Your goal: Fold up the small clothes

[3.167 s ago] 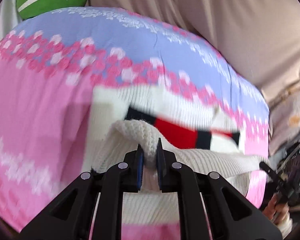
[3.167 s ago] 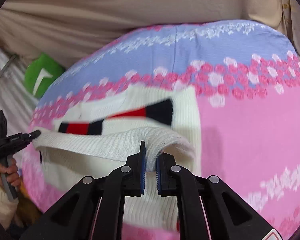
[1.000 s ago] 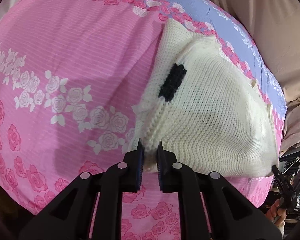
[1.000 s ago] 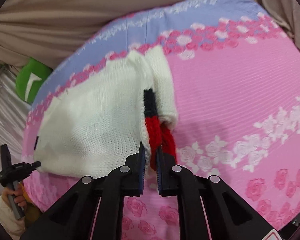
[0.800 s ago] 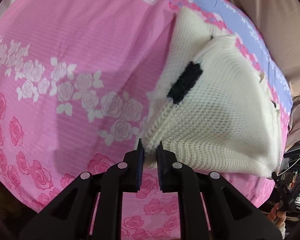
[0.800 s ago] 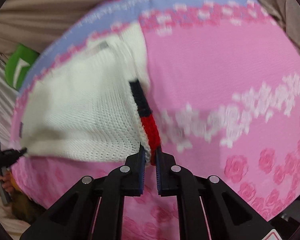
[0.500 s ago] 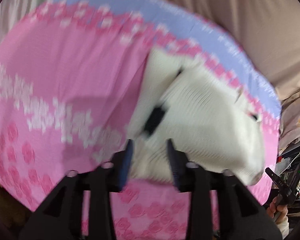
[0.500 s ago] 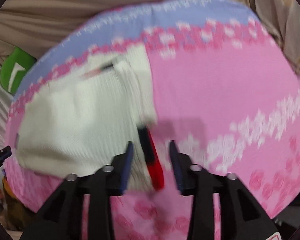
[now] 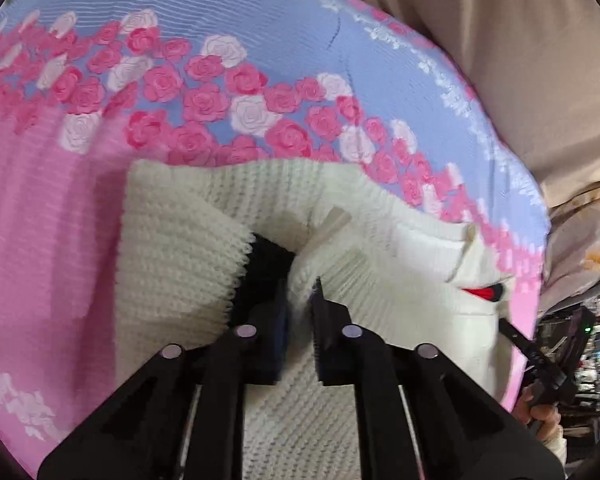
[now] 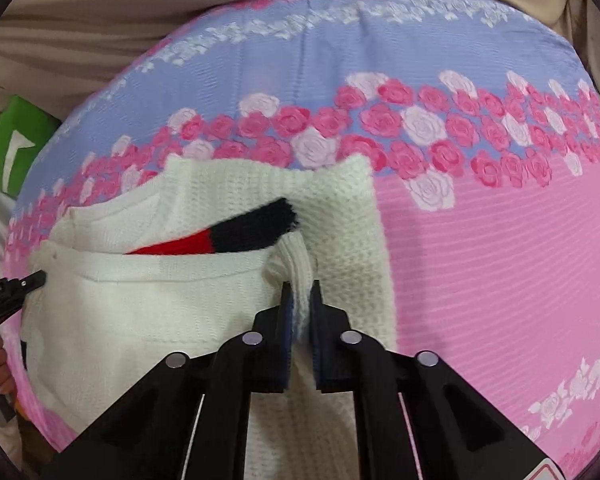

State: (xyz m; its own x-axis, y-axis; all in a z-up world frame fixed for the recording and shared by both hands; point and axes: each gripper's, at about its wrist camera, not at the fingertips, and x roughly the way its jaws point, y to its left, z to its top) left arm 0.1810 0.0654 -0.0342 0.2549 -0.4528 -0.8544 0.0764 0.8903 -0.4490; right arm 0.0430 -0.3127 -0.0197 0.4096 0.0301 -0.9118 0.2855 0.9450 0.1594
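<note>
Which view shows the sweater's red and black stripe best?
The right wrist view: the stripe lies open across the white sweater, both colours clear. The left wrist view shows only a black patch and a red sliver.

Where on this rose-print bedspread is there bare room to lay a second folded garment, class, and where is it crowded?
Free: the pink stretch of the bedspread right of the white knit sweater, below the rose band, and the blue strip beyond the roses toward the beige fabric. Crowded: the near-left part, where the sweater lies and both tongs pinch its folds.
</note>
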